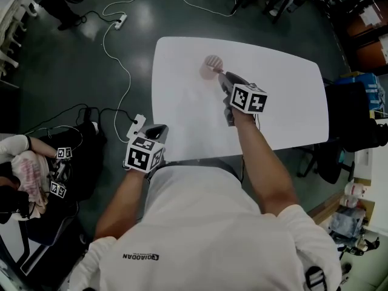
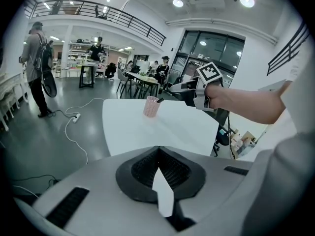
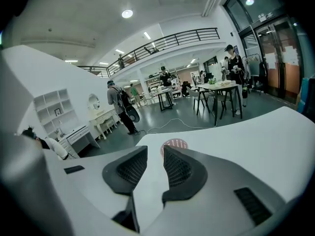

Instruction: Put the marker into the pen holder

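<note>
When looking down from the head view, finds the pen holder (image 1: 212, 66) upper centre on the table (image 1: 285, 102), with the right gripper (image 1: 224, 81) just lower right of it and far nearer than the left gripper (image 1: 154, 131). Shows, only in the left gripper view, the marker (image 2: 158, 100) already standing in the holder, leaning right. Right jaws narrowly apart, empty; left jaws closed, empty. Likely only withdrawal left.
</note>
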Available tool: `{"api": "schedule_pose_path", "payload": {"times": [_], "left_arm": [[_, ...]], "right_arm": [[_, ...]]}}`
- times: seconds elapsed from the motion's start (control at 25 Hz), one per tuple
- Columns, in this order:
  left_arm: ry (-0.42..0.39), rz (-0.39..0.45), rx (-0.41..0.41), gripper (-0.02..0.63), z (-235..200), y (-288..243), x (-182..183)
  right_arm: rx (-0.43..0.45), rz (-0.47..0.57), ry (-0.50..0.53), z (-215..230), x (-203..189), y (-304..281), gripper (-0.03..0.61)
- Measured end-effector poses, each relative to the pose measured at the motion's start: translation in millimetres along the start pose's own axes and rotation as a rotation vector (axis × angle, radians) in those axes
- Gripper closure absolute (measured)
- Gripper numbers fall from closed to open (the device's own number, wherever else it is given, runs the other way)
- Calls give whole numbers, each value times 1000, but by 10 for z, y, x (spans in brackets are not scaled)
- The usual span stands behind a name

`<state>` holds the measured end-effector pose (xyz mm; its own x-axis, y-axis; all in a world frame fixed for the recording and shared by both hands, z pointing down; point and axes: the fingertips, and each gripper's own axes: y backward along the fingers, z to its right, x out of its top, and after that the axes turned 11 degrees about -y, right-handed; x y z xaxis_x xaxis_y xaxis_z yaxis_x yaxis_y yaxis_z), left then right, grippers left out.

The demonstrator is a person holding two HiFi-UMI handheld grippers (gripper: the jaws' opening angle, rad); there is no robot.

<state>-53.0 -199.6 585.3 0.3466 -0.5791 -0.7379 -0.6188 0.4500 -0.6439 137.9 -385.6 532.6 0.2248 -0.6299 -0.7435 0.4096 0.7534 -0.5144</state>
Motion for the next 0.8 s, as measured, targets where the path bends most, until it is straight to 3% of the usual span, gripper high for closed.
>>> {"api": "schedule_pose_path", "payload": {"times": [0.32, 0.48, 0.56, 0.8], "left_arm": [[-58, 28, -35, 588, 138, 54, 124], [-98, 54, -42, 588, 250, 67, 338], [-106, 83, -43, 589, 327, 102, 461], [-131, 112, -34, 588, 729, 177, 551]], "right_arm": [[73, 109, 27, -273, -47, 659, 558], [211, 149, -127, -395, -132, 1097, 558], [266, 145, -154, -475, -227, 1302, 558], [301, 100, -58, -581, -661, 1957, 560]]}}
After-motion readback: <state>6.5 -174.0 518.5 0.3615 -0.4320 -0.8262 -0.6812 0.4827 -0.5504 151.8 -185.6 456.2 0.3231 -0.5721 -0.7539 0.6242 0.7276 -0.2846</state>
